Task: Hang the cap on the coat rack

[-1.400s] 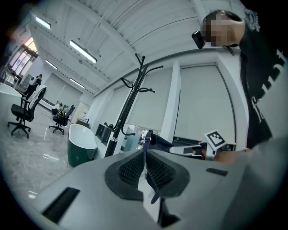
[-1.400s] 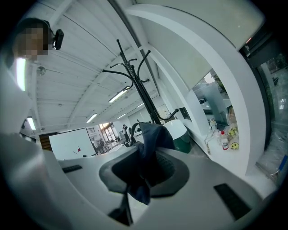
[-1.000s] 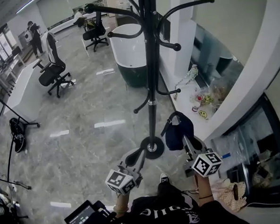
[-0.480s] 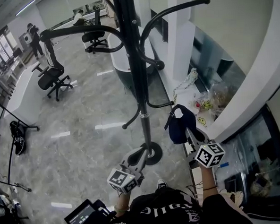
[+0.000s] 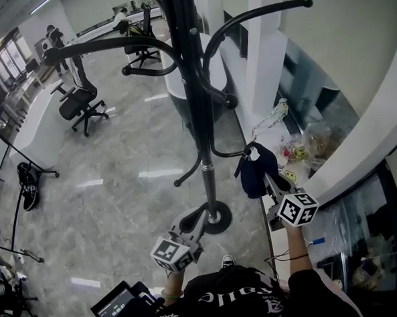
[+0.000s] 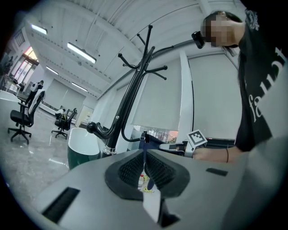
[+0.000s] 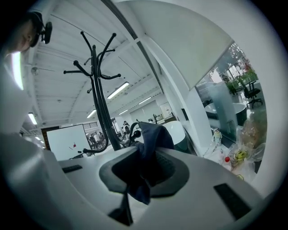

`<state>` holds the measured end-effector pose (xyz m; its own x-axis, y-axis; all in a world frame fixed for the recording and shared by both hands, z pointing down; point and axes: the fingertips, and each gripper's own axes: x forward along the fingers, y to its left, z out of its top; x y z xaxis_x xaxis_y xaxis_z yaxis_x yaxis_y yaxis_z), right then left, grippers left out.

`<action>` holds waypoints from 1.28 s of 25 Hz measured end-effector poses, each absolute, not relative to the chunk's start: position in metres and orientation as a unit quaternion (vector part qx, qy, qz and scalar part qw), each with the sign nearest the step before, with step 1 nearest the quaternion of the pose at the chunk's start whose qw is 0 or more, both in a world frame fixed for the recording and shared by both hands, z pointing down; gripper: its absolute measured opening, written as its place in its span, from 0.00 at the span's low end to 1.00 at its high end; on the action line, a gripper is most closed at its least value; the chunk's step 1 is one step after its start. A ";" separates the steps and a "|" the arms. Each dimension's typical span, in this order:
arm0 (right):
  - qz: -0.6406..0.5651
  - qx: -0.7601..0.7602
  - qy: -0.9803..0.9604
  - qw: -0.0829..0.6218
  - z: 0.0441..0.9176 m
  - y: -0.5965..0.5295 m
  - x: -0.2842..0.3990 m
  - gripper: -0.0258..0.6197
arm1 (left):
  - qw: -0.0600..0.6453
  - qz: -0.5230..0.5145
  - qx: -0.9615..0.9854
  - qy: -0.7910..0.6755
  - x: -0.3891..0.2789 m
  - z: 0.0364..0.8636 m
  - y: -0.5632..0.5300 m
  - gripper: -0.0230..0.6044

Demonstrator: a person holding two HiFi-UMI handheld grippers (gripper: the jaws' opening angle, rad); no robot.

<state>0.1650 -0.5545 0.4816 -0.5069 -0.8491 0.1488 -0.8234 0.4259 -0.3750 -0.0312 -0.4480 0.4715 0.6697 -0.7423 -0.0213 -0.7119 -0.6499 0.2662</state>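
Note:
A tall black coat rack point(image 5: 200, 114) with curved hooks stands on a round base point(image 5: 216, 219) on the marble floor. My right gripper point(image 5: 269, 182) is shut on a dark blue cap point(image 5: 256, 173) and holds it up beside the tip of a low hook point(image 5: 242, 152); whether cap and hook touch I cannot tell. In the right gripper view the cap's fabric point(image 7: 150, 139) is pinched between the jaws, the rack point(image 7: 100, 103) behind it. My left gripper point(image 5: 196, 220) hangs lower near the base, shut and empty. The left gripper view shows its pads point(image 6: 157, 170) pressed together.
A white pillar point(image 5: 264, 51) and a window ledge with bottles and small yellow items point(image 5: 294, 153) lie right of the rack. A white-and-green tub point(image 5: 183, 86) stands behind it. Office chairs point(image 5: 81, 104) and people are far off left. A tablet point(image 5: 119, 308) sits at my waist.
My right gripper has carried the cap up and in toward the low hook's tip. The rack looms closer in view. The left gripper has stayed about where it was.

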 end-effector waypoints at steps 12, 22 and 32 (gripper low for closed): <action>-0.224 -0.462 0.858 -0.025 0.526 -0.575 0.118 0.15 | 0.118 -0.064 0.887 -0.442 -0.058 0.475 -0.442 0.04; -0.195 -0.420 0.879 -0.112 0.565 -0.579 0.064 0.15 | 0.119 -0.063 0.878 -0.460 -0.071 0.477 -0.435 0.04; -0.180 -0.424 0.879 -0.127 0.575 -0.577 0.050 0.25 | 0.122 -0.062 0.877 -0.460 -0.072 0.476 -0.429 0.04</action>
<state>0.0498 -0.5767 0.5745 -0.6083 -0.6992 0.3756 -0.7906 0.5759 -0.2082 -0.0724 -0.4293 0.4756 0.5685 -0.8227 0.0026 -0.7923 -0.5466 0.2711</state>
